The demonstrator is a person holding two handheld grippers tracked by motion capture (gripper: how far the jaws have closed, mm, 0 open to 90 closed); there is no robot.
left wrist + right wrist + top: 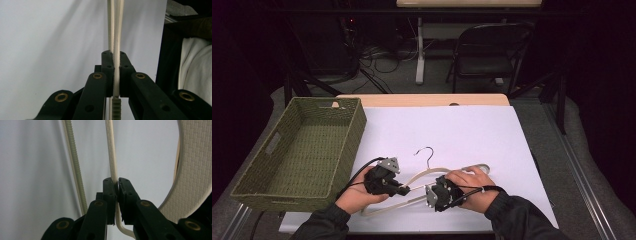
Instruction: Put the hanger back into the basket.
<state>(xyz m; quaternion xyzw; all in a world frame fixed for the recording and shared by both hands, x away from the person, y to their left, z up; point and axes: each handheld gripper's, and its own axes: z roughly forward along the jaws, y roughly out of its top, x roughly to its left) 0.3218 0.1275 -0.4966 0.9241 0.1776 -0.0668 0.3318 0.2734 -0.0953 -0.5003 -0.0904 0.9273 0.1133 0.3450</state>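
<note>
Cream hanger [432, 175] lying flat at the near edge of the white table [472, 130], black hook [426, 152] pointing away, woven basket [297, 150] just to the left and well open. Left claw [404, 189] clamped on the hanger near the middle of its lower part; seen from the left gripper view, jaws pressed tight on a smooth cream strip [116, 75], with a ribbed bar [110, 25] running close alongside. Right claw [428, 196] likewise closed on the hanger just beside the left one; in the right gripper view, jaws pinching a thin cream bar [111, 157], ribbed bar [73, 160] free to one side, broad textured shoulder [192, 170] curving past on the other.

Likely step: lifting the hanger off the table, probably toward the basket. For doing it well:
- Both grips kept firm and level, since the bars are thin and smooth and apt to slide or twist between the jaws.
- Both hands raised together at the same pace, so as not to bend the frame between two grips set so close.
- Hook kept clear of the basket rim [357, 130] on the way over; easy to snag on the weave.
- No release before the hanger rests inside.
</note>
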